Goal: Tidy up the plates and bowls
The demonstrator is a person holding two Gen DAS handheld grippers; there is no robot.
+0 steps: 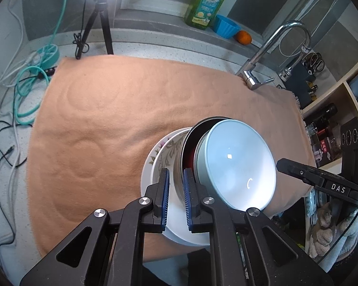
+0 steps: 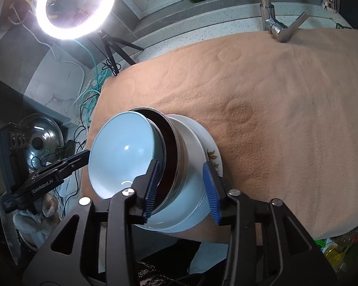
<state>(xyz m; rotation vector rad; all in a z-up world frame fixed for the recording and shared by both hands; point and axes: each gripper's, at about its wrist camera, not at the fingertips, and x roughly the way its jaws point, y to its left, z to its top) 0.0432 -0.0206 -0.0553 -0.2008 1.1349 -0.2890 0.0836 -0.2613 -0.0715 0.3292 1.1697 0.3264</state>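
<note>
A peach-coloured towel [image 1: 107, 124] covers most of the counter, filling the middle of both wrist views and marked with round dents. On it, at lower centre of each frame, stands the stack of dishes: a white plate [image 1: 146, 176] with a floral border at the bottom, a white bowl [image 2: 191, 186] on it, then a metal bowl [image 1: 179, 174] with a dark inside, and leaning in that, tilted toward the camera, a pale blue bowl [image 1: 238, 164]. A lit ring lamp [image 2: 75, 7] glares at upper left of the right wrist view, on a black tripod [image 1: 100, 23] that stands at the towel's far edge. A chrome faucet [image 1: 272, 54] rises at upper right of the left wrist view, with a green bottle of dish soap [image 1: 206, 2], a blue cup [image 1: 226, 26] and an orange fruit [image 1: 243, 37] along the ledge behind it. Teal cable [image 1: 26, 90] coils at the left edge. The left gripper [image 1: 176, 178] has its blue pads nearly pressed together, pinching the near rim of the metal bowl. The right gripper [image 2: 180, 176] has its jaws spread apart, one pad inside the metal bowl against the blue bowl's side, the other outside near the plate's edge; whether either pad touches the dishes I cannot tell.
</note>
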